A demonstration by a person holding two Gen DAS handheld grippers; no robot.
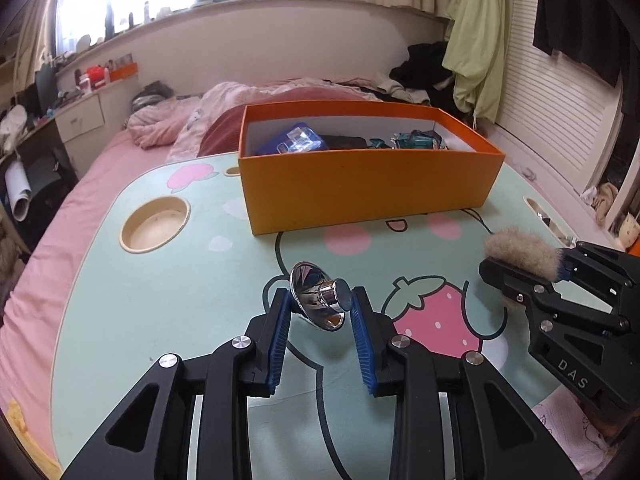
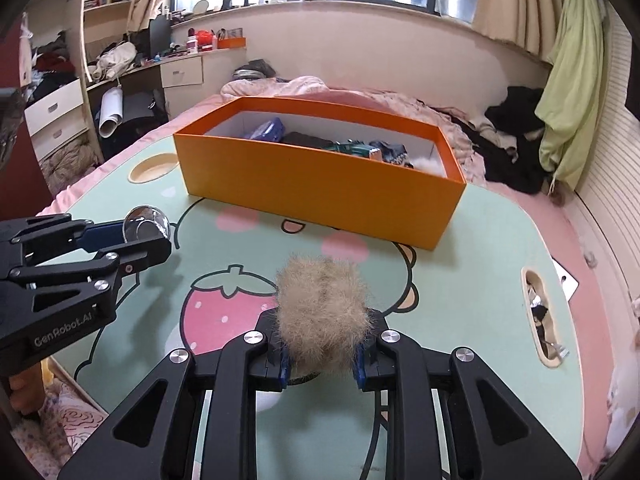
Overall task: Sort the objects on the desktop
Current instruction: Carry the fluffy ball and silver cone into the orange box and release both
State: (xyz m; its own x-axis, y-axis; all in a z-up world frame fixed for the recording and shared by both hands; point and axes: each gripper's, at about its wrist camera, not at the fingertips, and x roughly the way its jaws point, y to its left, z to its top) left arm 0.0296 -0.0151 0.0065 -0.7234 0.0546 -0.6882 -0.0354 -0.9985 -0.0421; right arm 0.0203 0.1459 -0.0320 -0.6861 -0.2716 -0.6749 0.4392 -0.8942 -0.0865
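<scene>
Left gripper clamped on chrome knob, right gripper shut on fur ball; best lifted clear over orange box rim at table's far edge before release.

your two wrist views look close and downward along the fingers, both facing the orange box on the table.

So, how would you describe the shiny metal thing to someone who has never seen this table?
Find the orange box on the mint-green cartoon table. In front of it, near the printed strawberry, the left gripper is shut on a chrome funnel-shaped piece with a flat round cap. It is the only mirror-like object; the other thing held nearby, in the right gripper, is a beige fluffy ball.
</scene>
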